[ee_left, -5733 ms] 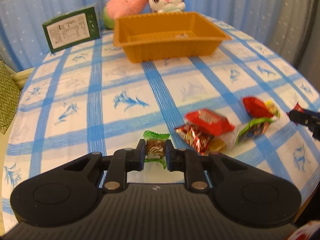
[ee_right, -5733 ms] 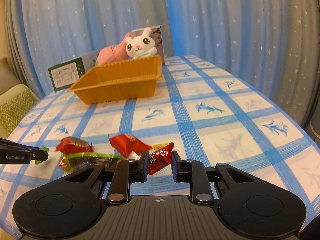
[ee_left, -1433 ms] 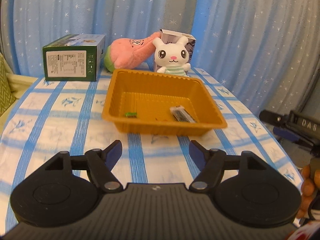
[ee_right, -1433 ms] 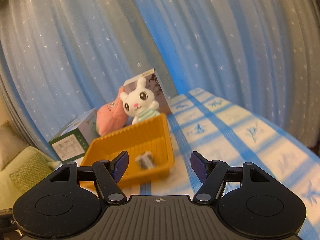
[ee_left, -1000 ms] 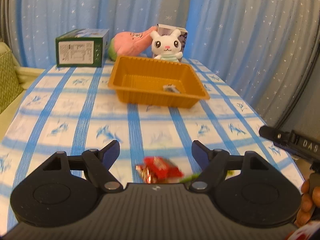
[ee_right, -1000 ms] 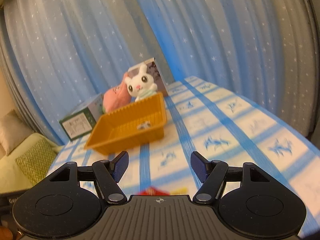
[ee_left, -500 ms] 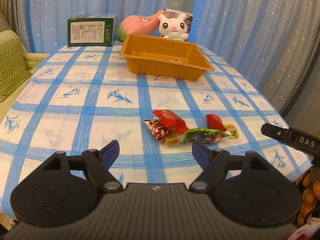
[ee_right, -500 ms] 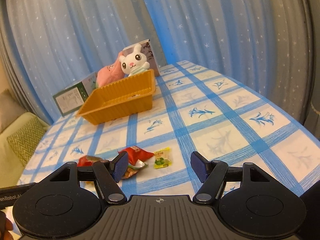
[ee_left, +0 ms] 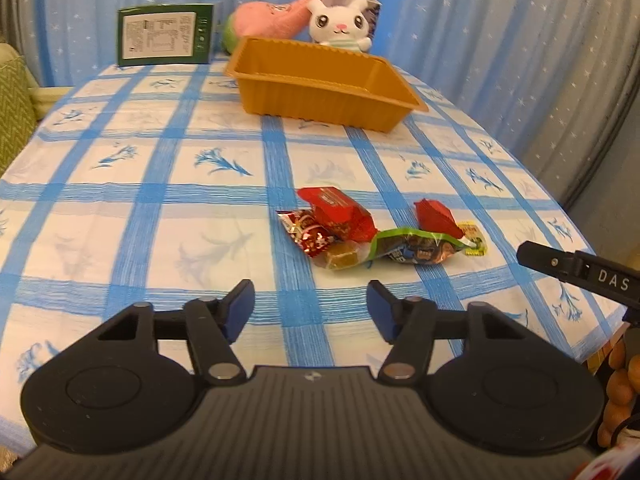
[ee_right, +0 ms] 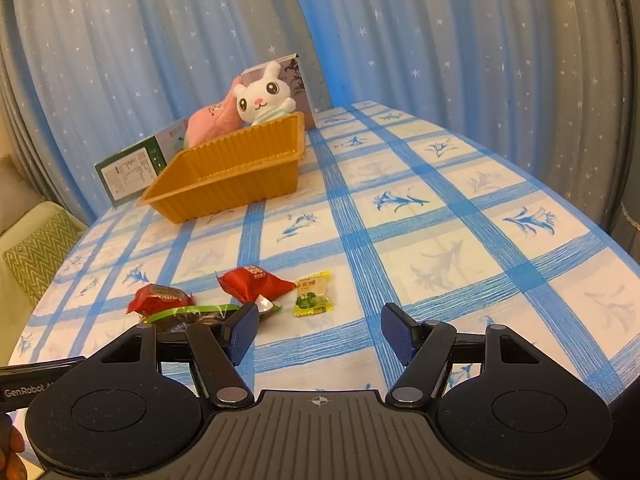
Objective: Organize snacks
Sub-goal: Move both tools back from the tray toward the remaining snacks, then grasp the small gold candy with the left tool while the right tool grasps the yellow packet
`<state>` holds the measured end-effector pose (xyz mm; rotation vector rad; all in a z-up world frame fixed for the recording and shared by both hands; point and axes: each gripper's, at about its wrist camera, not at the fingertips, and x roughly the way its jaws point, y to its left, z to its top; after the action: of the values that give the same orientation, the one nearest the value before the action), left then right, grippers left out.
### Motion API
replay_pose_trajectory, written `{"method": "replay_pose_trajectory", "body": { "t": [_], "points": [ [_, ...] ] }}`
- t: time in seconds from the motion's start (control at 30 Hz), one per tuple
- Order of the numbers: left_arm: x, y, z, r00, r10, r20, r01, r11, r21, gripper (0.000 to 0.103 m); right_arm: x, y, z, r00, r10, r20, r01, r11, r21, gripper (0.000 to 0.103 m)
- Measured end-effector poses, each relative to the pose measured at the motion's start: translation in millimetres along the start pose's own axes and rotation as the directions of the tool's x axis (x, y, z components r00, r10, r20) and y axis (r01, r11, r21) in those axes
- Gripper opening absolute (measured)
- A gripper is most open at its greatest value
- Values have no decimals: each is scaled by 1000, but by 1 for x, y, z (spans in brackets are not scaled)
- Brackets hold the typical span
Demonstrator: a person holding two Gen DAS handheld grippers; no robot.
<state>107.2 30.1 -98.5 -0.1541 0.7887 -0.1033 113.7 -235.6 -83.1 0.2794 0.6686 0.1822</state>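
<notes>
Several wrapped snacks lie in a cluster on the blue-checked tablecloth: a red packet (ee_left: 340,212), a foil candy (ee_left: 304,236), an amber candy (ee_left: 340,258), a green-edged packet (ee_left: 416,246), another red packet (ee_left: 434,216) and a small yellow sachet (ee_right: 313,294). The orange tray (ee_left: 320,88) stands at the far side; its inside is hidden from here. My left gripper (ee_left: 310,312) is open and empty, just short of the cluster. My right gripper (ee_right: 318,334) is open and empty, near the yellow sachet and the red packet (ee_right: 252,282).
A green box (ee_left: 166,36), a pink plush (ee_left: 272,20) and a white bunny plush (ee_left: 340,24) stand behind the tray. Blue starred curtains hang behind the table. A green cushion (ee_right: 36,252) lies off the left edge. The table's front edge is close below both grippers.
Both grippers have pulled back from the tray, where each let go of a snack, and come down low toward the snack cluster. Both stay open.
</notes>
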Motion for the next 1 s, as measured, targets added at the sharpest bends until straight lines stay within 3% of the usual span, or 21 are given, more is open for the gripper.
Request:
{"method": "replay_pose_trajectory", "body": {
  "t": [0.13,0.27,0.87,1.0],
  "points": [
    [15,-3,3,999,-28,-21,28,999,25,41,7,-2,0,1000,-6,-10,6,1000,-3,68],
    [32,-6,5,998,-44,-44,46,998,43,41,13,-4,0,1000,-14,-22,14,1000,-5,68],
    [67,-15,25,999,-37,7,36,990,140,41,40,-11,6,998,-41,-43,41,999,-3,68],
    [63,-19,22,1000,-18,-7,19,984,175,24,43,-11,7,998,-43,-40,43,999,-1,68]
  ]
}}
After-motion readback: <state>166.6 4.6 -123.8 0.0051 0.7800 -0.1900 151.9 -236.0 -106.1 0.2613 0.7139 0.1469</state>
